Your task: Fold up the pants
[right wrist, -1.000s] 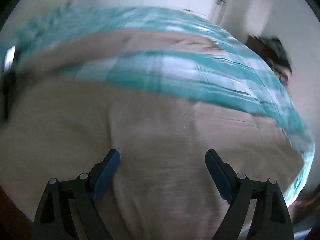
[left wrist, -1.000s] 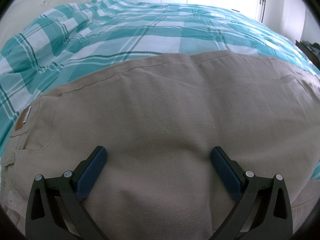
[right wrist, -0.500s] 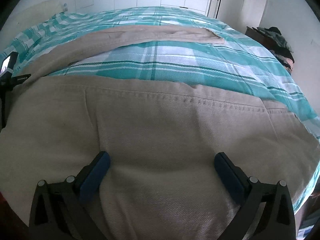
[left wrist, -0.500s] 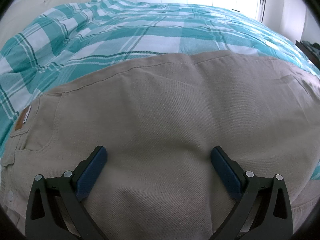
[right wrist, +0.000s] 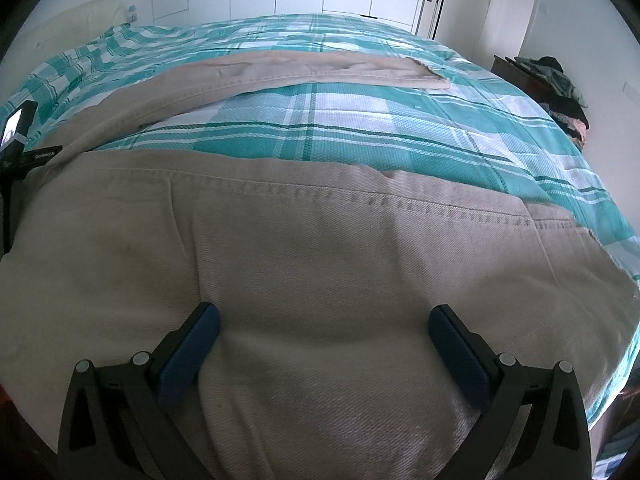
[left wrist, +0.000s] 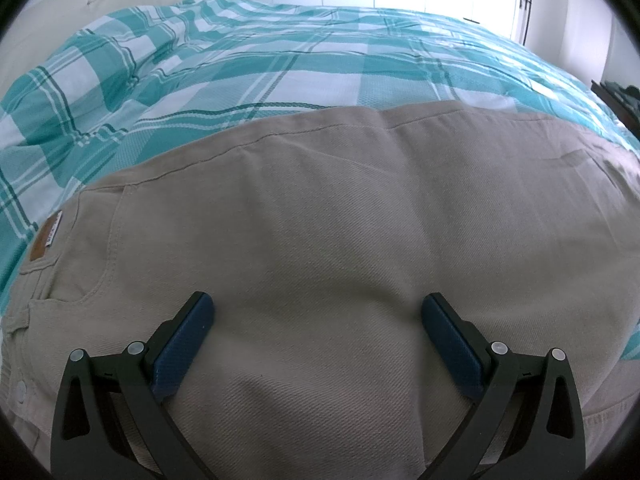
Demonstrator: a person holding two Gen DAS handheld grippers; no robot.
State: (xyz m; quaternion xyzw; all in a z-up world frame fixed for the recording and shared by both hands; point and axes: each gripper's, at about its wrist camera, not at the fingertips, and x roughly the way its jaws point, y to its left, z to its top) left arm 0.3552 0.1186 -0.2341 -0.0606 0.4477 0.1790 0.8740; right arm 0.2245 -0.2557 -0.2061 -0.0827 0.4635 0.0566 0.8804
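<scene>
**Right fingers spread wide over the near trouser leg**

The right gripper (right wrist: 324,326) has been brought lower and closer over the pants (right wrist: 320,264), and its jaws have just been opening; they now stand wide, with cloth below them and nothing pinched. The left gripper (left wrist: 318,316) has been kept where it was, equally wide, over the seat of the pants (left wrist: 340,240) near the leather label (left wrist: 46,236). A grasp seems to be in preparation, so the fold is judged not yet begun. The pants lie spread on the checked bed cover (right wrist: 360,128), the far leg (right wrist: 304,68) apart across a strip of cover. Whether the pads touch the cloth cannot be told.
</scene>
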